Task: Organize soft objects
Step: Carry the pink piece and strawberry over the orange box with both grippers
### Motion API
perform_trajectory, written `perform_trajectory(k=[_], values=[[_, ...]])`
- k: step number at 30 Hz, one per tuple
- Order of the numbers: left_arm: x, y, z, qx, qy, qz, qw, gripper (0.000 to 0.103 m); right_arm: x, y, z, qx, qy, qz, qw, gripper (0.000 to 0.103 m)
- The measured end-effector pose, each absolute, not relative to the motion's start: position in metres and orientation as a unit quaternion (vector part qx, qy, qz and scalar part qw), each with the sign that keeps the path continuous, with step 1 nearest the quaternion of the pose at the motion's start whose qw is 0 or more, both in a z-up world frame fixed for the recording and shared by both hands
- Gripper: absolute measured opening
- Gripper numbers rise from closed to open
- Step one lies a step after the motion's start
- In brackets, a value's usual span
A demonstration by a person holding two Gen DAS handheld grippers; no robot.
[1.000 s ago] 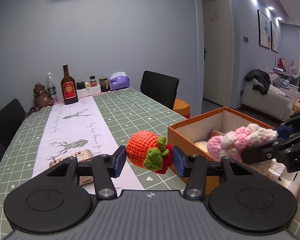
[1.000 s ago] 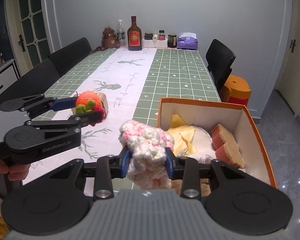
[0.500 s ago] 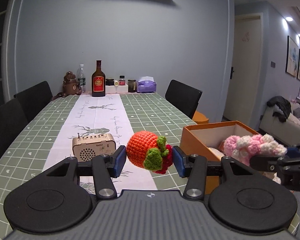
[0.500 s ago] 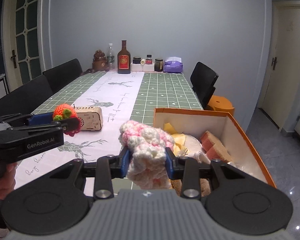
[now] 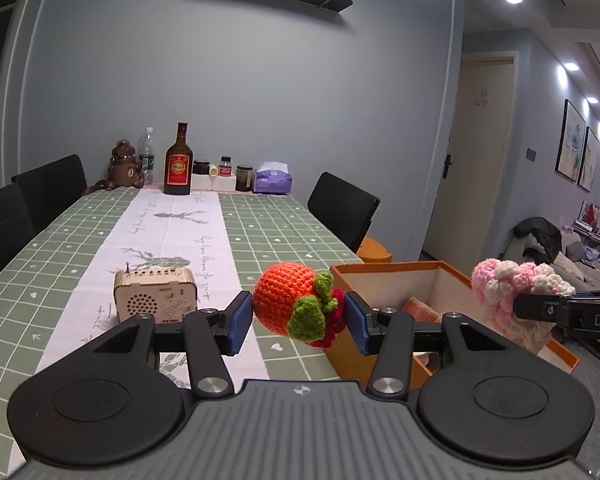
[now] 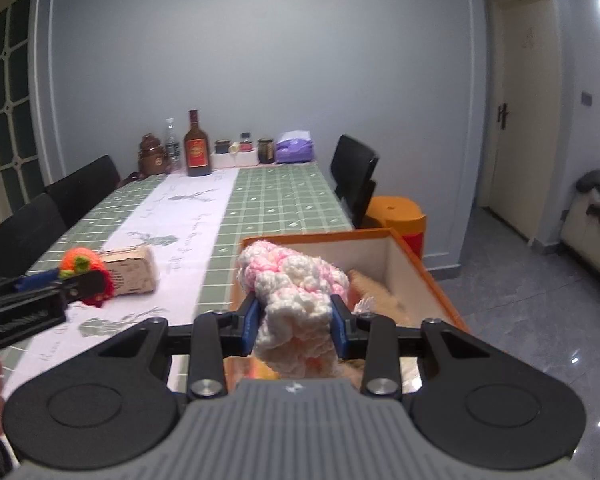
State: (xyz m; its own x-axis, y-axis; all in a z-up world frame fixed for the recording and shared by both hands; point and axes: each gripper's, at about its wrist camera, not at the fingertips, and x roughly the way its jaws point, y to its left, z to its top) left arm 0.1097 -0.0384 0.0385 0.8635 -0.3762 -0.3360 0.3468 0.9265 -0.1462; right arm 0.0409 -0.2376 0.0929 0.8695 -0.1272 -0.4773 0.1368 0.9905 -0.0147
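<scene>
My left gripper (image 5: pixel 298 316) is shut on an orange crocheted fruit (image 5: pixel 288 296) with green leaves and a red bit, held above the table. My right gripper (image 6: pixel 295 318) is shut on a fluffy pink-and-white crocheted piece (image 6: pixel 296 292), held over the near end of the orange box (image 6: pixel 416 268). In the left wrist view that pink-and-white piece (image 5: pixel 512 292) hangs at the right over the orange box (image 5: pixel 384 270). In the right wrist view the left gripper (image 6: pixel 76 280) with the orange fruit (image 6: pixel 80 262) is at the left. Tan soft items lie inside the box.
A small wooden radio (image 5: pixel 154 294) stands on the white runner. Bottles, jars, a bear figure and a purple tissue pack (image 5: pixel 274 178) line the far end of the green checked table (image 5: pixel 284 232). Black chairs flank the table. An orange stool (image 6: pixel 396 216) stands beside it.
Both views have tilted up and swung, showing more wall and ceiling. The right gripper with the pink-and-white piece has moved further over the box. Both grips are unchanged.
</scene>
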Motion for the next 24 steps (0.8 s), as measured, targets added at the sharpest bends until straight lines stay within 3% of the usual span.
perform_trajectory(k=[8, 24], values=[[0.116, -0.061, 0.045, -0.033, 0.174, -0.197, 0.964, 0.057, 0.077, -0.284, 0.099, -0.033, 0.259, -0.099, 0.96, 0.036], [0.131, -0.1, 0.032, 0.0, 0.207, -0.201, 0.958, 0.057, 0.215, -0.332, 0.034, -0.07, 0.37, -0.091, 0.922, 0.039]])
